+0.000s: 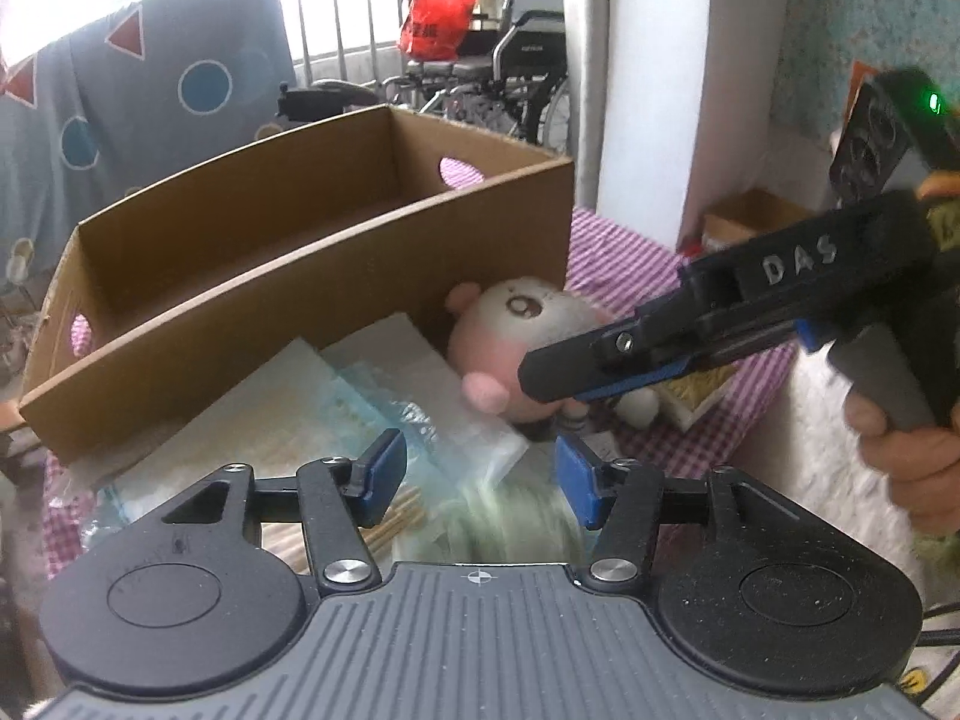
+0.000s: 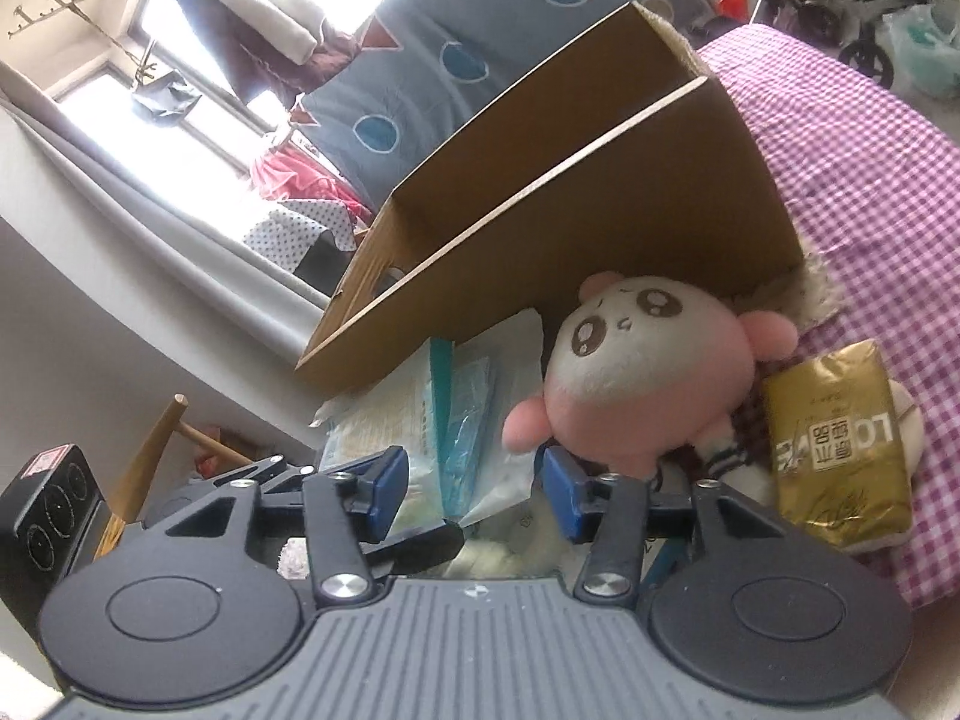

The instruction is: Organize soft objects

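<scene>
Both my tongs, left and right, gape empty; the plush toy is round, pink-white, big-eyed.

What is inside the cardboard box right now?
The cardboard box shows bare inner walls and a round handle hole; nothing can be seen inside. Its near wall covers the floor, so something low could lie there. The plush toy lies outside, against its front.

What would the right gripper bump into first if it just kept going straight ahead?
Probably the clear plastic packets lying straight beyond the right gripper, whose open jaws hold nothing. The plush toy sits slightly right of that line. Depth is hard to judge.
</scene>
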`<act>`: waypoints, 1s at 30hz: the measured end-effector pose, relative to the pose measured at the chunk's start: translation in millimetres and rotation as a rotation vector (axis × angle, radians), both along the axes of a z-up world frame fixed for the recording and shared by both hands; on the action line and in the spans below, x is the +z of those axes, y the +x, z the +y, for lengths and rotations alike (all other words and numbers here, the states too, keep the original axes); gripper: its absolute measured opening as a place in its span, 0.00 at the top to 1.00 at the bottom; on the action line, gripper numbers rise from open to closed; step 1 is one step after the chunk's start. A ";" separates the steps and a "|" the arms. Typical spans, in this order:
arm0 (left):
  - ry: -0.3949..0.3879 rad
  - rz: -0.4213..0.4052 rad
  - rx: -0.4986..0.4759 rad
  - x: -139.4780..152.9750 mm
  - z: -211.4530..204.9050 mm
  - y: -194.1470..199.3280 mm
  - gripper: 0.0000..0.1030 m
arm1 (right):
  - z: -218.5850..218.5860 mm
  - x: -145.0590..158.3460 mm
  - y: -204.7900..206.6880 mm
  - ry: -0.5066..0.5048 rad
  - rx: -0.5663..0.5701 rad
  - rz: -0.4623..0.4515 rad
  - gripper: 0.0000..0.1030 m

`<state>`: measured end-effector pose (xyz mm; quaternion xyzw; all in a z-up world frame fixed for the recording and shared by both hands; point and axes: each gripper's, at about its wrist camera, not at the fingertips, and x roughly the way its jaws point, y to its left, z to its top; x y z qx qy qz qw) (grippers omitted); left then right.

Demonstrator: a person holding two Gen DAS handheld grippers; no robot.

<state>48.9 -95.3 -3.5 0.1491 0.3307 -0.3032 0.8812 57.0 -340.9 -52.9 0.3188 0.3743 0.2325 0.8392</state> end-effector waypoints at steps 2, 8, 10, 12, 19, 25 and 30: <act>0.037 -0.022 -0.006 -4.4 -0.4 -3.5 0.60 | 0.3 -1.6 2.1 0.002 -0.007 0.009 0.49; 0.047 -0.061 -0.017 -1.3 2.9 -12.2 0.65 | -4.2 -3.1 -1.0 0.009 -0.034 0.013 0.49; 0.019 -0.064 -0.006 5.4 10.1 -13.8 0.64 | -6.9 -2.1 -3.5 0.007 -0.045 0.005 0.49; -0.001 -0.068 0.010 11.5 17.7 -14.3 0.64 | -9.6 -0.7 -6.0 0.010 -0.054 -0.001 0.49; -0.055 -0.052 0.069 23.9 40.6 -12.1 0.64 | -16.3 3.9 -11.9 0.014 -0.077 -0.024 0.49; -0.085 -0.035 0.104 29.4 50.8 -14.6 0.54 | -15.1 9.0 -16.6 0.006 -0.080 -0.041 0.49; -0.126 -0.031 0.104 36.3 56.1 -16.0 0.32 | -12.4 16.5 -24.8 -0.019 -0.074 -0.074 0.49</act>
